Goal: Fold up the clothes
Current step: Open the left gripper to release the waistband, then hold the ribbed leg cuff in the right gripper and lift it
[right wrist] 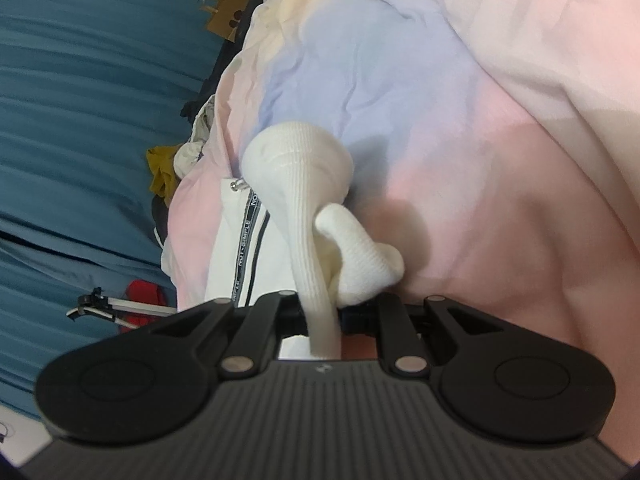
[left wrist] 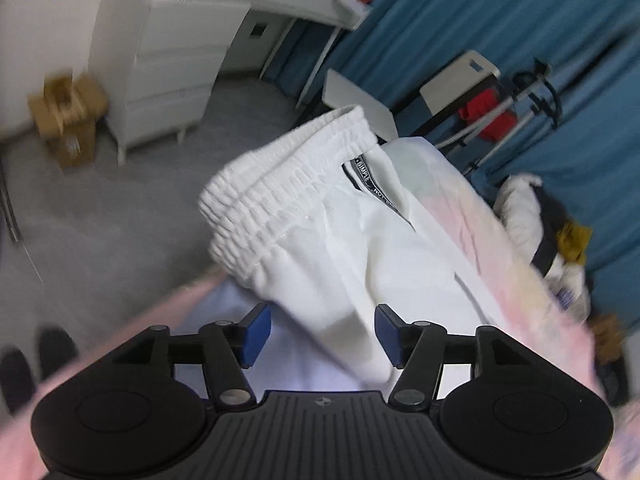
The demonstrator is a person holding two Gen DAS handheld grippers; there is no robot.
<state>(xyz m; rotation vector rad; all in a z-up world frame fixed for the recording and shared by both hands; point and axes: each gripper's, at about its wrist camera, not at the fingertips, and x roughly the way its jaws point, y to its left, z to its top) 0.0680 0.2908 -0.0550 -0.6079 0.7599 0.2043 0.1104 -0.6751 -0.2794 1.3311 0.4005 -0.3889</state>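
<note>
While the right gripper (right wrist: pixel 320 312) clamped the white ribbed cuff (right wrist: pixel 316 280) to anchor it, the left gripper (left wrist: pixel 318 334) gaped empty above the white elastic-waisted trousers (left wrist: pixel 320 232) on the pastel bedsheet (right wrist: pixel 480 160).

trousers (left wrist: pixel 320 216) on bedsheet (right wrist: pixel 500 160) | clothes heap (left wrist: pixel 556 236) beside sheet | curtain (left wrist: pixel 520 20) behind

White trousers (left wrist: pixel 320 216) lie on a bed sheet (right wrist: pixel 500 140) (pastel pink, lilac, yellow patches).
</note>
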